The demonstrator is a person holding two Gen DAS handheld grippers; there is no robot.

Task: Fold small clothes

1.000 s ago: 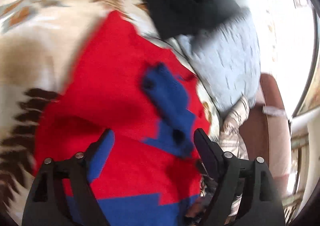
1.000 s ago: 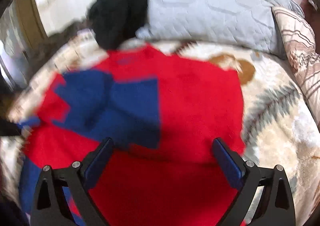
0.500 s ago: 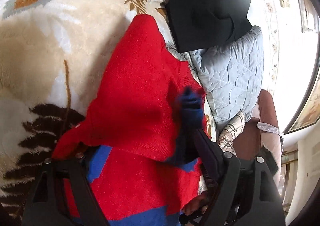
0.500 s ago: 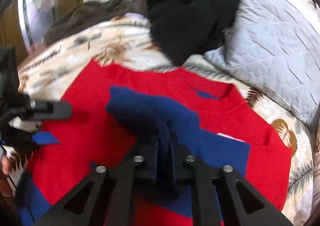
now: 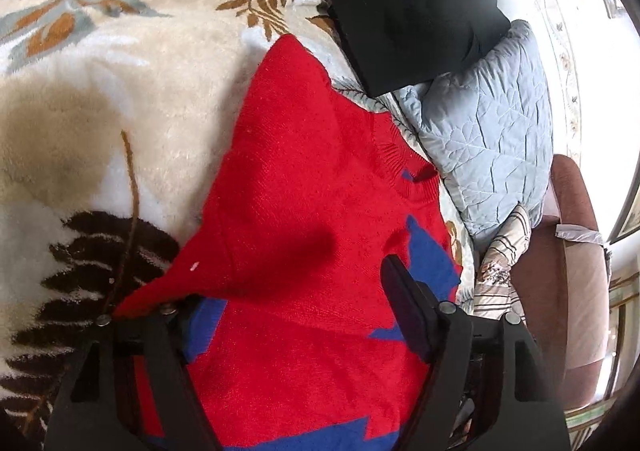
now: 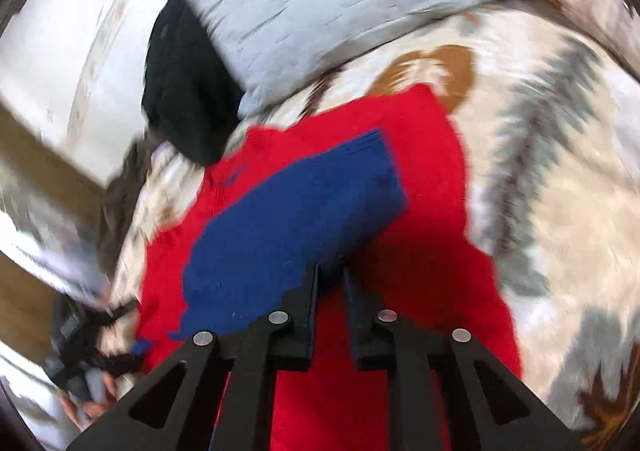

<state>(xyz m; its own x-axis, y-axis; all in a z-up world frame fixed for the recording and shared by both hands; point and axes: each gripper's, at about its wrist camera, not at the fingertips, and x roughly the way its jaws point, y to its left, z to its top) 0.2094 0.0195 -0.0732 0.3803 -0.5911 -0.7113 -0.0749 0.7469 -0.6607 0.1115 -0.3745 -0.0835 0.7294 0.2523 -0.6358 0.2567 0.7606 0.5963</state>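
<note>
A red sweater (image 5: 304, 187) with blue patches lies spread on a cream leaf-patterned blanket (image 5: 92, 99). Its ribbed neck points toward a pale blue quilted pillow (image 5: 488, 139), with a black garment (image 5: 412, 7) beside that pillow.

The right gripper (image 6: 330, 283) has its fingers pressed close together, pinching the blue sleeve (image 6: 296, 211). From the pinch, the sleeve's length runs forward and rightward across the red body toward the pillow; this view is blurred.

The left gripper (image 5: 288, 291) is spread wide and holds nothing. It hovers low over the sweater's near half, with a folded red edge draped by its left finger (image 5: 160, 335). The right gripper is plainly nearer the sleeve.
</note>
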